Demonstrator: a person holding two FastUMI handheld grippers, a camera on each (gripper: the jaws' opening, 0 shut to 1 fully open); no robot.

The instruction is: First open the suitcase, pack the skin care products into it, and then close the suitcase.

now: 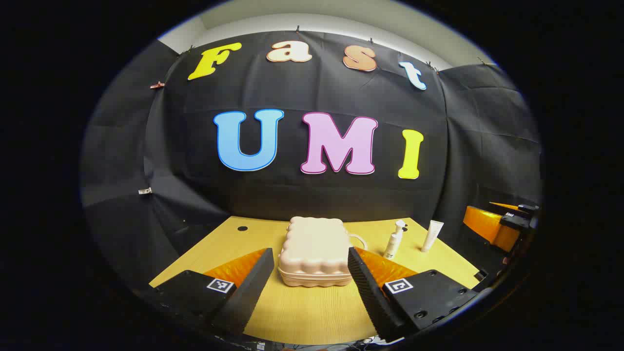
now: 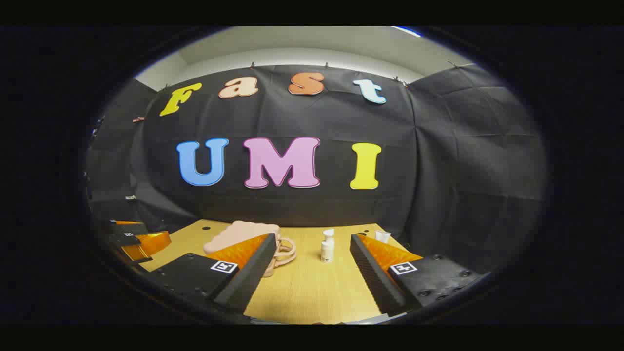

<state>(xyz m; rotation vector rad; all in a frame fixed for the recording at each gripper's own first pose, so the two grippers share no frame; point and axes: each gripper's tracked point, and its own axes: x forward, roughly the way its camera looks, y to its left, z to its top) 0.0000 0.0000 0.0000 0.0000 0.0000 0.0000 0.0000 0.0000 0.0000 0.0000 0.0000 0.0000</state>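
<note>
Left gripper (image 1: 309,273) spread wide, suitcase (image 1: 316,257) closed, spray bottle (image 1: 394,240) beside it

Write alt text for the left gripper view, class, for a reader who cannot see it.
A closed, pale pink suitcase lies on a wooden table, framed between the open left tongs. To its right stand a white spray bottle and a white tube, upright and apart. The right tongs show at the far right edge.

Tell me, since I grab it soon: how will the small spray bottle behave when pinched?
The spray bottle stands tall on a narrow base on the table, so a nudge would likely tip it. It looks small, probably light. Its smooth round body may slip or twist.
</note>
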